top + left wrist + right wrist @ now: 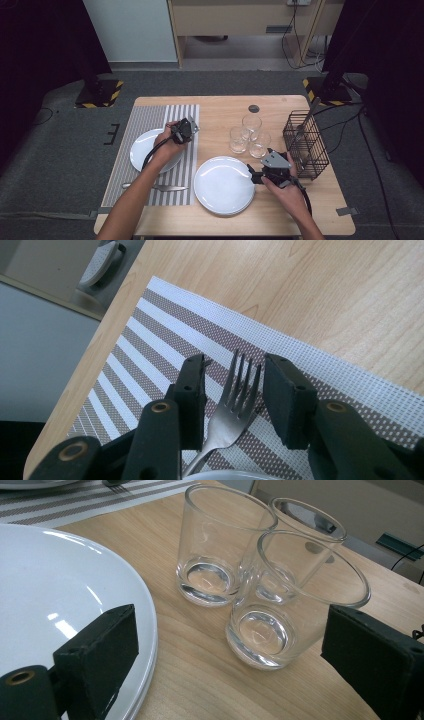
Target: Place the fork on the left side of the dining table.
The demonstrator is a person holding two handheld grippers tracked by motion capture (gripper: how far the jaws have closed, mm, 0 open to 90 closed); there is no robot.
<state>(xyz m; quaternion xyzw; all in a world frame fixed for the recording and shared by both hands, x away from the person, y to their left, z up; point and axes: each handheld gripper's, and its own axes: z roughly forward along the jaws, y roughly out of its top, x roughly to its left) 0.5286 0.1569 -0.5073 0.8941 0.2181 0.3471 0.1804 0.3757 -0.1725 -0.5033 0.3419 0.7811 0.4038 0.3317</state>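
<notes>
The fork (235, 400) lies on the striped placemat (165, 335) between the left claw's (233, 375) jaws, which stand apart on either side of its tines; no pad presses on it. Its handle runs back over the rim of a white plate (142, 150) on the mat. A knife (165, 188) lies along the mat's near edge. The right claw (225, 650) is wide apart, empty, one jaw over a second white plate (222, 187), facing three clear glasses (247, 136). A black wire basket (305, 145) stands at the pale wooden counter's (225, 107) right side. Grey carpet (65, 145) surrounds it; light cabinets (240, 20) and cables (295, 47) line the back wall.
</notes>
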